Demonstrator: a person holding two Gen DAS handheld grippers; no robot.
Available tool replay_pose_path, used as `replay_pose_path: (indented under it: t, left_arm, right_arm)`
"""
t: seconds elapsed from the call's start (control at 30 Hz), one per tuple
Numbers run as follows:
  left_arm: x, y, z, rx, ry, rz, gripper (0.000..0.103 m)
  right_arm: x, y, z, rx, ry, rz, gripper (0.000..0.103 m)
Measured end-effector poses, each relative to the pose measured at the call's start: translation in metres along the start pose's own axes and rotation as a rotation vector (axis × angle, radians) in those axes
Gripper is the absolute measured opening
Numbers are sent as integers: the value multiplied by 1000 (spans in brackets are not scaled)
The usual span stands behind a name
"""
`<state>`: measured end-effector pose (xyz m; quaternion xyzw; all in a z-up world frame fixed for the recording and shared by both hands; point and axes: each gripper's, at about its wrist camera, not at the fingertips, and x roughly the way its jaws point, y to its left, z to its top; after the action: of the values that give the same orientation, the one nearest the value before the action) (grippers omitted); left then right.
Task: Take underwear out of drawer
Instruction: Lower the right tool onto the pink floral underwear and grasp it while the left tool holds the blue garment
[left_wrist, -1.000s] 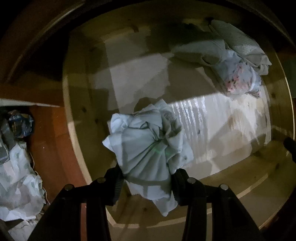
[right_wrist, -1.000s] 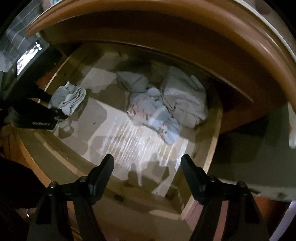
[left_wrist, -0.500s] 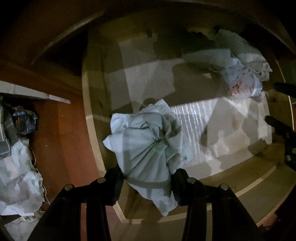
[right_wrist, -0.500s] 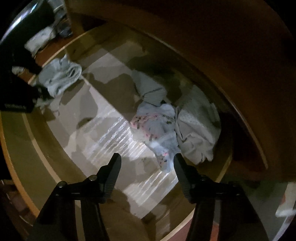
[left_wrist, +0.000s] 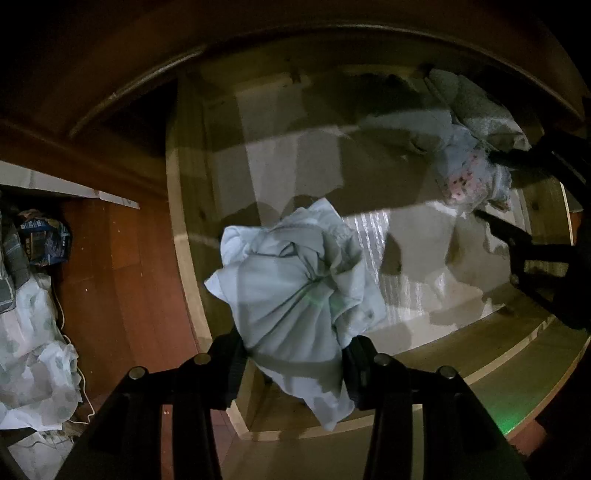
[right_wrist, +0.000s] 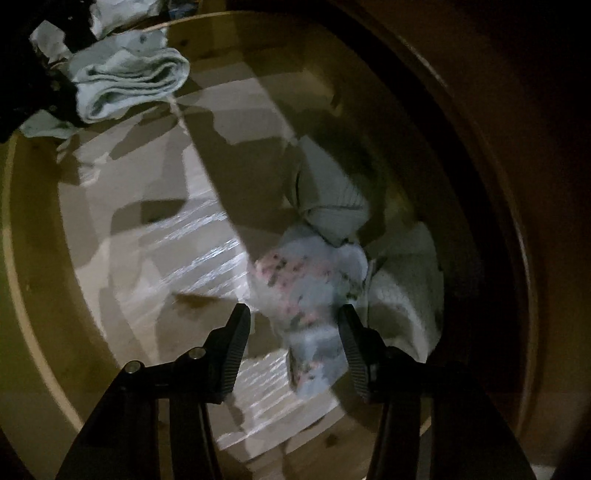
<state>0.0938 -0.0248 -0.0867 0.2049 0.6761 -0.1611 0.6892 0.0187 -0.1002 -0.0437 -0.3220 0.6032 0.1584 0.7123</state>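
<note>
Left gripper (left_wrist: 291, 363): matte black, with two thick fingers (left_wrist: 231, 369) whose inner faces carry ribbed rubber pads. Angular black struts run back from each finger, joined by round silver-grey screw heads. Right gripper (right_wrist: 291, 343): the same black build, with finely ridged pads on its wedge-shaped fingers (right_wrist: 236, 347) and small round bolts along the struts.

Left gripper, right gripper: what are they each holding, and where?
The left gripper pinches the pale blue underwear near its lower end. The right gripper, jaws just closing, straddles the floral underwear without pinching it yet.
</note>
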Motion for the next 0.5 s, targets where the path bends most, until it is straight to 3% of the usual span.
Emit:
replay_pose_path:
  t: [0.5]
  left_arm:
    - [0,-4,6,2,0,-3,44]
  right_arm:
    - [28,-8,14,-25,-15,35,50]
